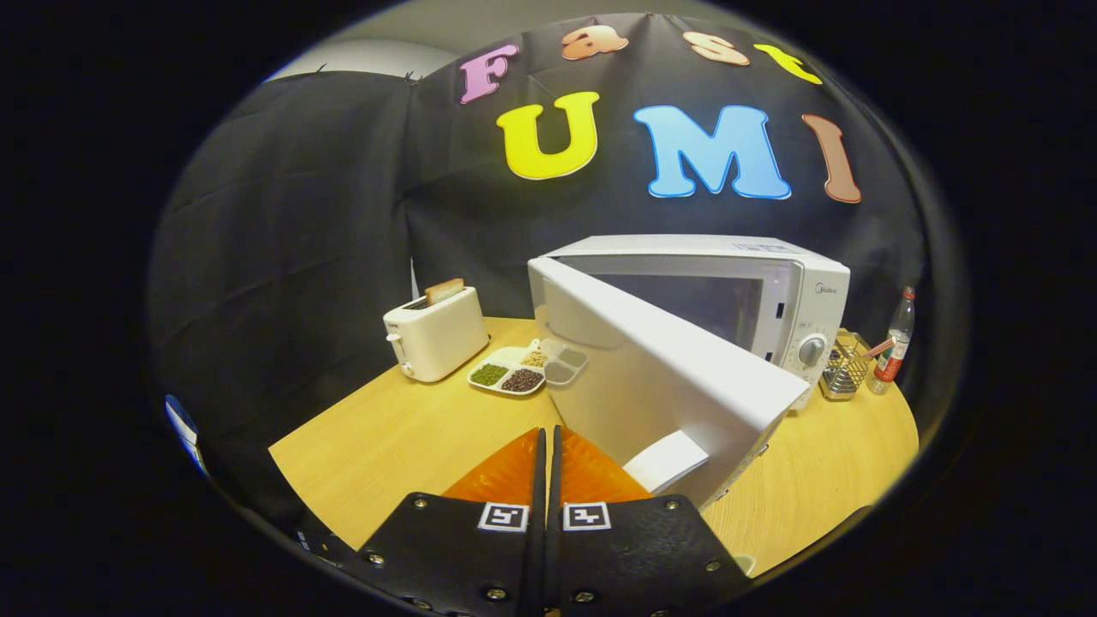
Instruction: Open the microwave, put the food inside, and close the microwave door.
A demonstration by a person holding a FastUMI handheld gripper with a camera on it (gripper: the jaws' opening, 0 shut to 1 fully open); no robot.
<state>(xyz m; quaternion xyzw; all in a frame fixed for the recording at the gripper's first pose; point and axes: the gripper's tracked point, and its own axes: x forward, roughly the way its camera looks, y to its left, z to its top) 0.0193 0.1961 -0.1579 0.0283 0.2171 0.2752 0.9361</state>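
Observation:
A white microwave (pixel 776 287) stands on the wooden table (pixel 403 428) beyond my fingers, to the right. Its door (pixel 660 377) is swung wide open toward me, and the door's outer end with the handle (pixel 667 461) sits just right of my fingertips. The cavity behind the door looks dim, and I cannot tell what is inside. A white divided tray of beans and grains (pixel 524 368) lies on the table left of the door. My gripper (pixel 547 437) is shut, fingers pressed together with nothing between them.
A white toaster (pixel 435 334) with a slice of bread in it stands left of the tray. A wire basket (pixel 844 368) and a bottle with a red label (pixel 893 343) sit to the right of the microwave. Black cloth walls the booth behind.

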